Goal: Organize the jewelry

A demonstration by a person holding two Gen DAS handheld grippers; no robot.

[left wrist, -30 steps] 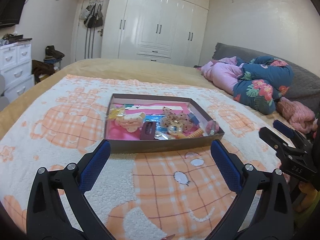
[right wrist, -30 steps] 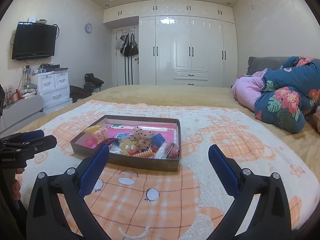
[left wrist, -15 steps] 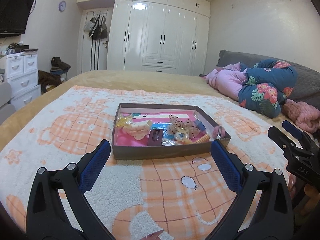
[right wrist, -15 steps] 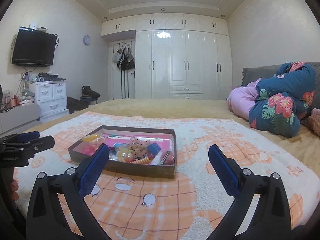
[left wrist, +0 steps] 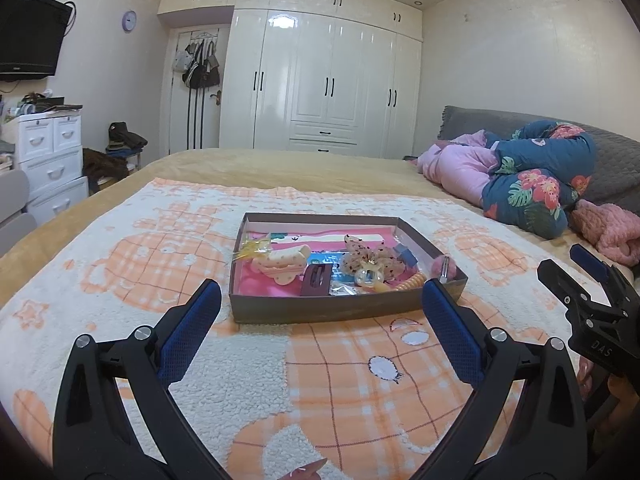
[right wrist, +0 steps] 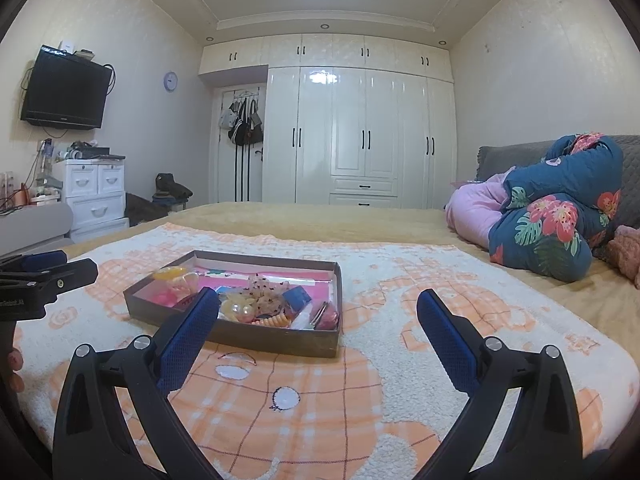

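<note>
Holding: left hand-held gripper (left wrist: 320,304) and right hand-held gripper (right wrist: 318,310), both spread wide, empty, short of the box (left wrist: 280,310).
Jewelry (left wrist: 370,262): heaped inside the box on the bed blanket (left wrist: 120,280).
Progress: gathered yet jumbled; fits sorting ahead or finished collecting.

The right gripper (right wrist: 318,316) is hovering wide open above the blanket (right wrist: 400,360), the jewelry box (right wrist: 240,334) lying near, left of centre.

Dim warm room, ceiling downlights (right wrist: 324,26) glaring on wardrobe (right wrist: 360,136), fisheye-bent dark edges
</note>
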